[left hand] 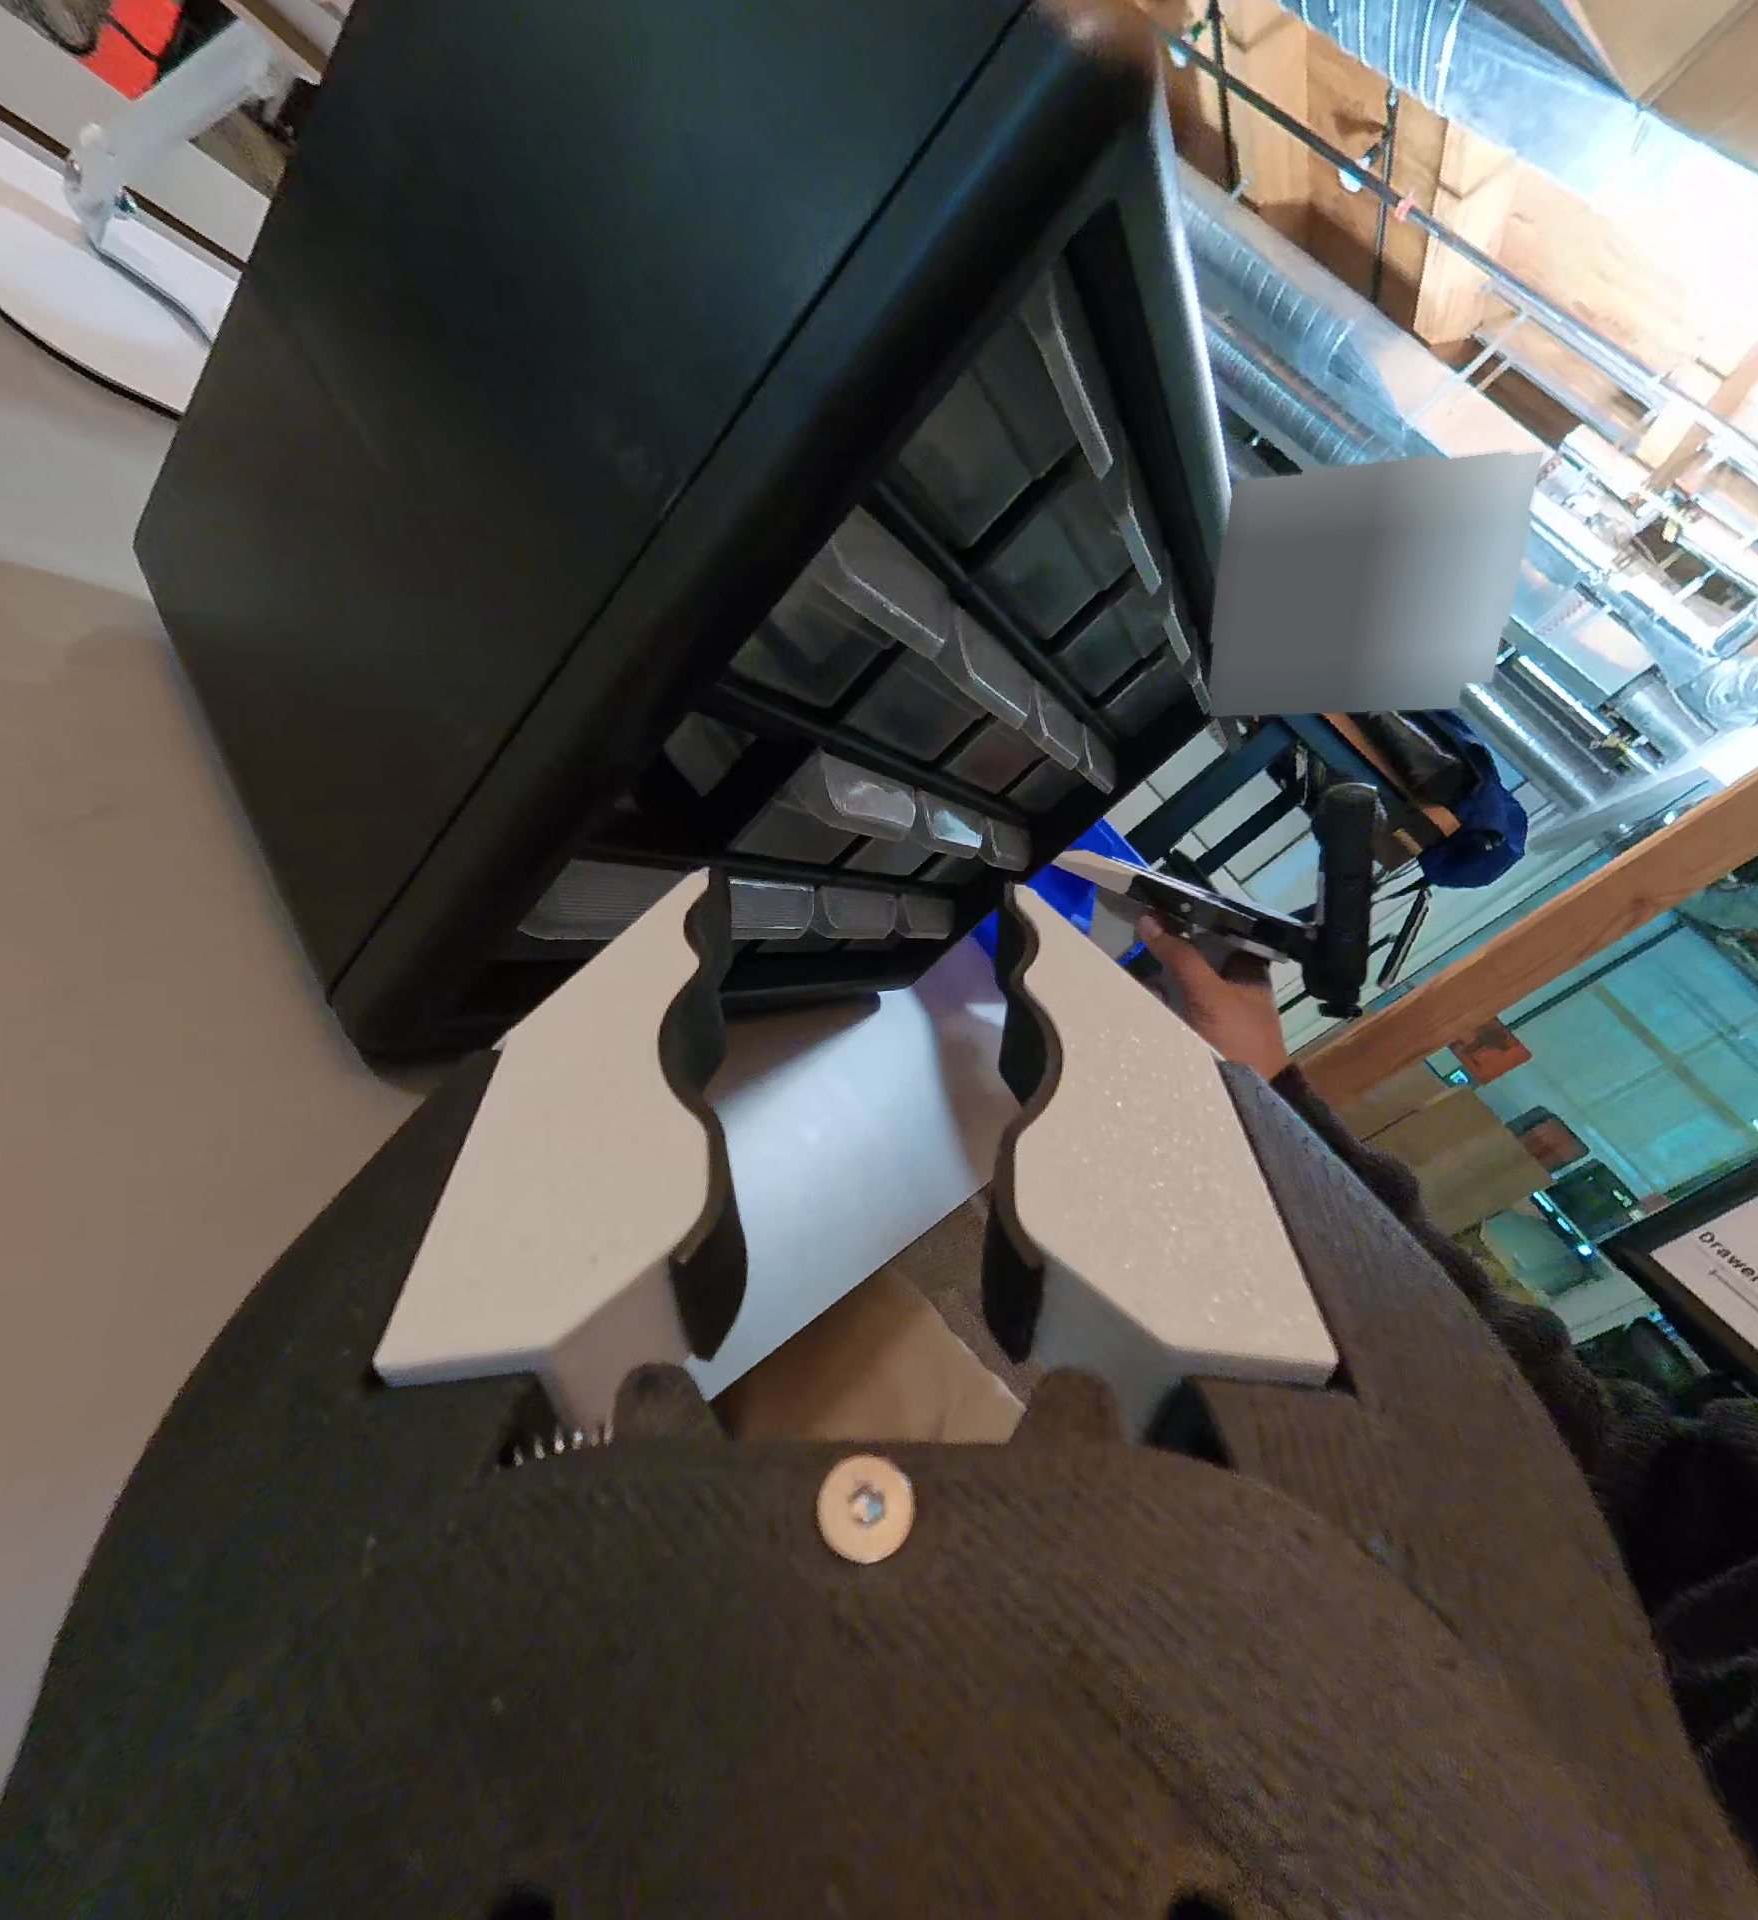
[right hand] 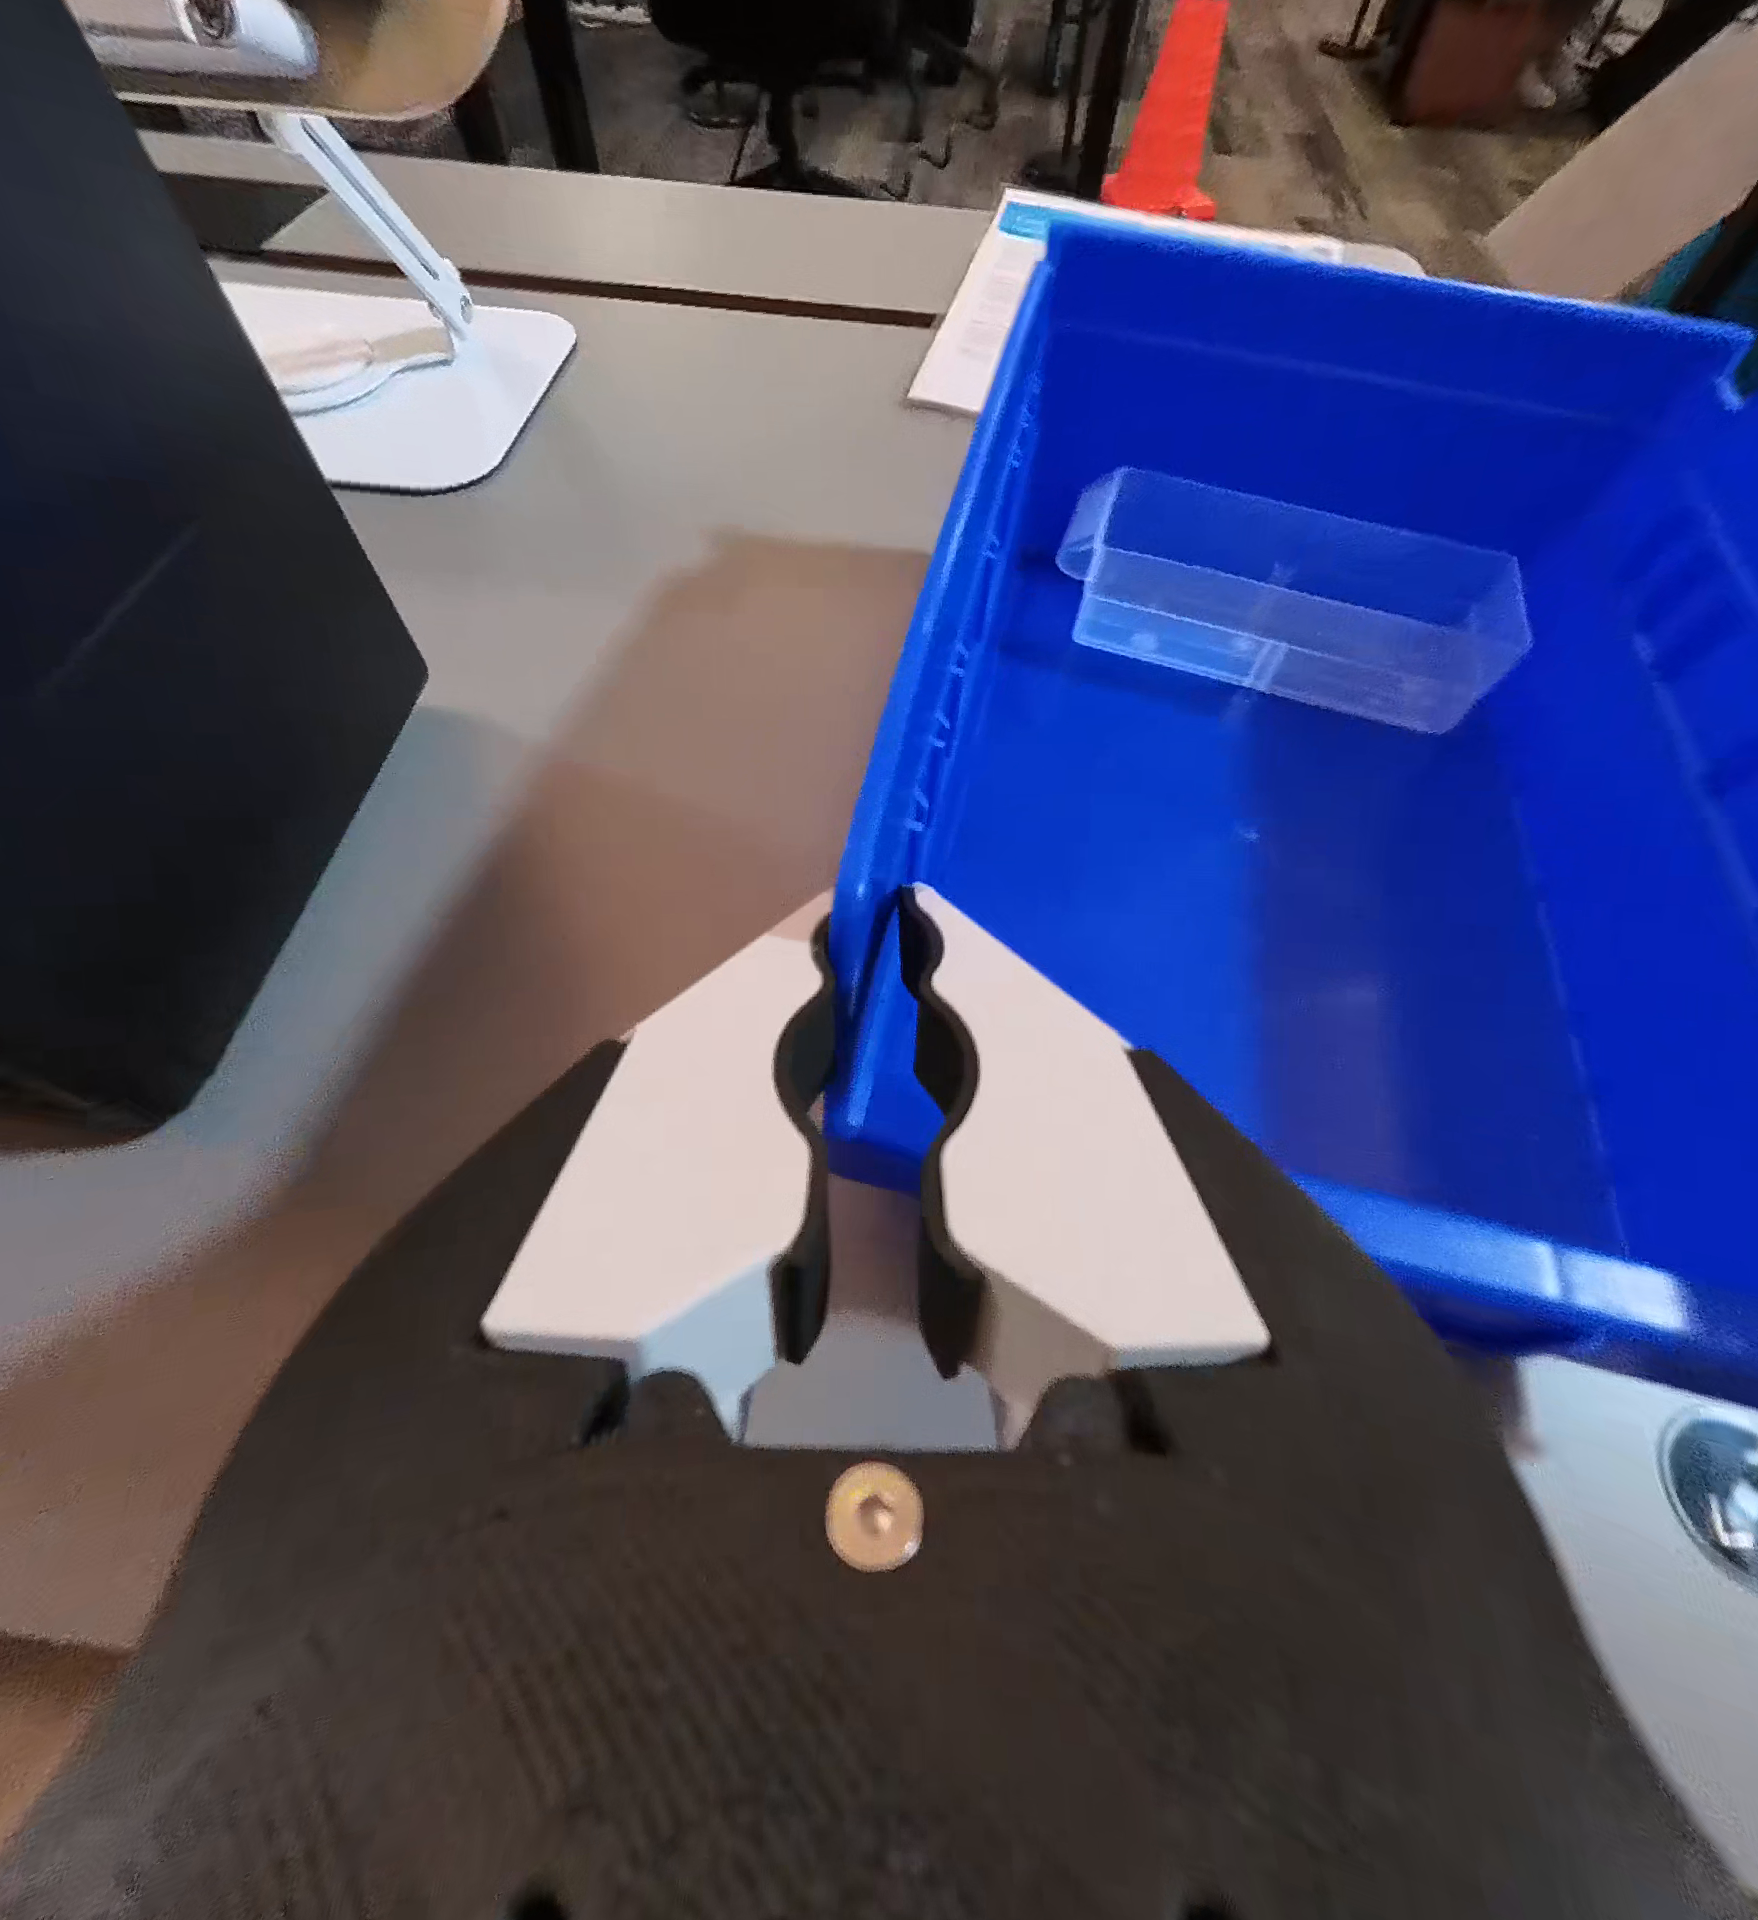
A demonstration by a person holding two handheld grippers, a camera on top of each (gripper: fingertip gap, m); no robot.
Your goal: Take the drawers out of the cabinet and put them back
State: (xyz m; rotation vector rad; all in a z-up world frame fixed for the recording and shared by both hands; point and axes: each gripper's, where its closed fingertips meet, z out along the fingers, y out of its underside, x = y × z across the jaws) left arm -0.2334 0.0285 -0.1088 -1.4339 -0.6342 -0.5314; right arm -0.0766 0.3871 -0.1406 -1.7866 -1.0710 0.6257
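Note:
The black cabinet stands on the grey table, its front filled with several small clear drawers; its dark side also shows in the right wrist view. My left gripper is open and empty, just in front of the cabinet's lower front corner. My right gripper is shut on the near left wall of a blue bin. One clear drawer lies inside the bin, toward its far end. The right gripper with the hand holding it shows far off in the left wrist view, beside a sliver of the blue bin.
A white stand with a flat base sits behind the cabinet, also in the left wrist view. A white sheet lies behind the bin. A metal disc is set in the table at the front right. An orange cone stands on the floor beyond.

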